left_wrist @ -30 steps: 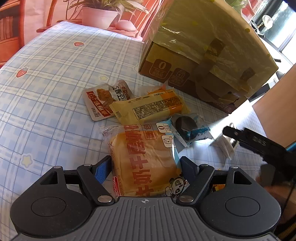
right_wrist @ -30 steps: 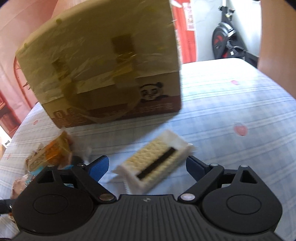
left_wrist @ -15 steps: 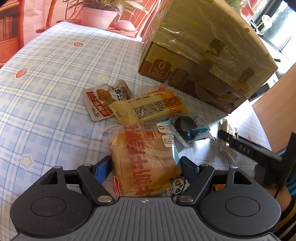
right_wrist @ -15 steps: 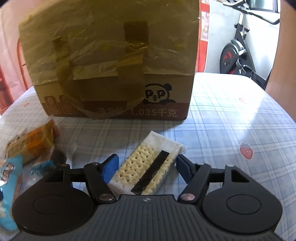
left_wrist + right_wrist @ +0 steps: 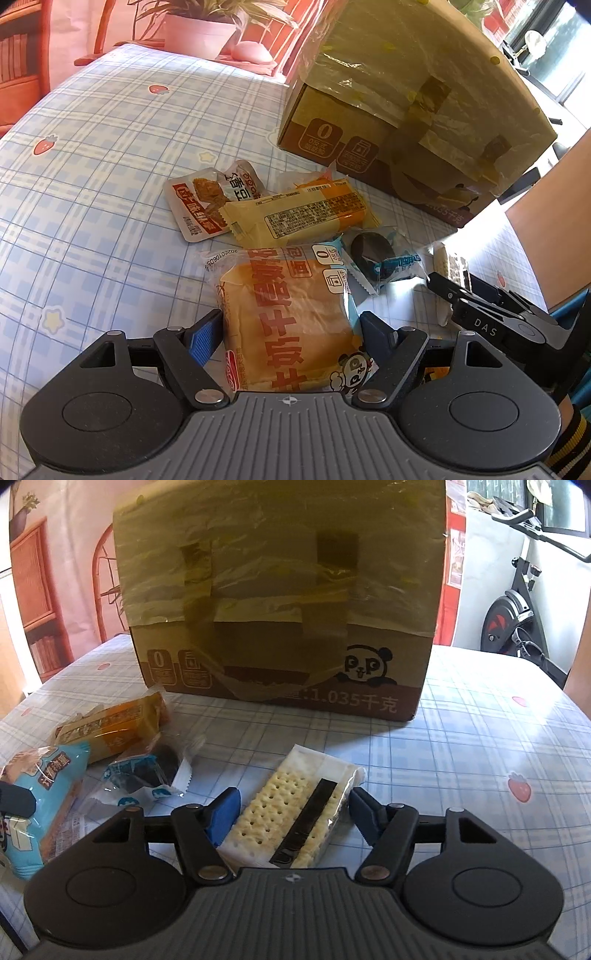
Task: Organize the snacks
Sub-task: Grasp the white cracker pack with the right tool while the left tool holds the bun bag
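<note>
Bread packet (image 5: 291,321) between the open fingers of the left gripper (image 5: 291,332), cracker pack (image 5: 291,812) likewise inside the open right gripper (image 5: 293,812), both flat on the tablecloth (image 5: 480,746) before the cardboard box (image 5: 280,602). Best closed gently across each pack's middle, avoiding crushed crackers.

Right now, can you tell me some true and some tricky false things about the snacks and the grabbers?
1. The left gripper has a bread packet between its open fingers. True.
2. The right gripper is around a banana. False: a cracker packet.
3. The cardboard box shows a panda. True.
4. The tablecloth is plain red. False: blue plaid with strawberries.
5. The dark cookie packet sits inside the box. False: it lies on the tablecloth.
</note>
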